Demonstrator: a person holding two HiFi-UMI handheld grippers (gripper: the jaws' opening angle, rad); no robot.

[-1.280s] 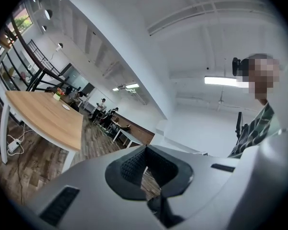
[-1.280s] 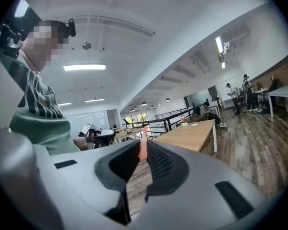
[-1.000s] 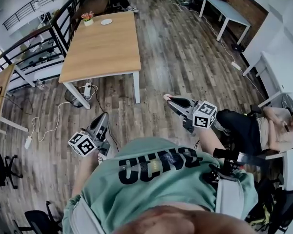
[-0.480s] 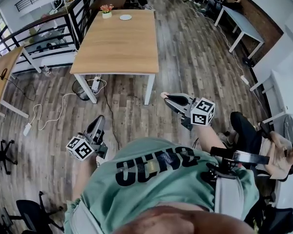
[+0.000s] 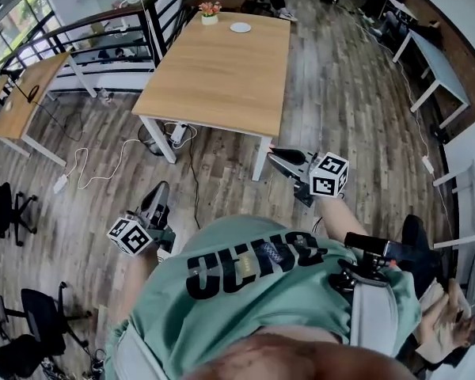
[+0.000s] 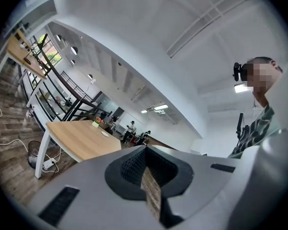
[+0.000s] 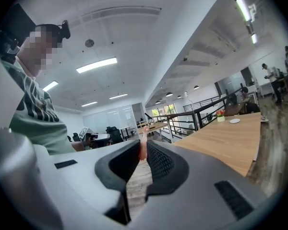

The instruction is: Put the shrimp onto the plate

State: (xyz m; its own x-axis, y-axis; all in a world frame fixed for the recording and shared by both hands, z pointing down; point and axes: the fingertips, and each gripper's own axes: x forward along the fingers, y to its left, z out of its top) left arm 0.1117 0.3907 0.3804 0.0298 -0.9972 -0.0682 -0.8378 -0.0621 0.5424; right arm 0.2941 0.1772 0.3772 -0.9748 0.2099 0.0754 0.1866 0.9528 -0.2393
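Observation:
A small pink shrimp (image 7: 143, 139) sticks up between the black pads of my right gripper (image 7: 144, 150), which is shut on it. In the head view that right gripper (image 5: 274, 157) is held out in front of the person, just short of the near corner of a wooden table (image 5: 222, 77). A white plate (image 5: 240, 27) lies at the table's far end, and it also shows in the right gripper view as the plate (image 7: 234, 120). My left gripper (image 5: 161, 190) hangs lower at the left, over the floor. Its jaws (image 6: 143, 150) are shut with nothing between them.
A small flower pot (image 5: 210, 13) stands next to the plate. Black railings (image 5: 119, 30) and another desk (image 5: 24, 105) lie to the left. Cables and a power strip (image 5: 178, 133) lie under the table. Office chairs (image 5: 32, 327) stand at the lower left.
The table and plate have come nearer and shifted right in the head view as the person walks toward them. Both grippers keep the same pose, and the shrimp stays held.

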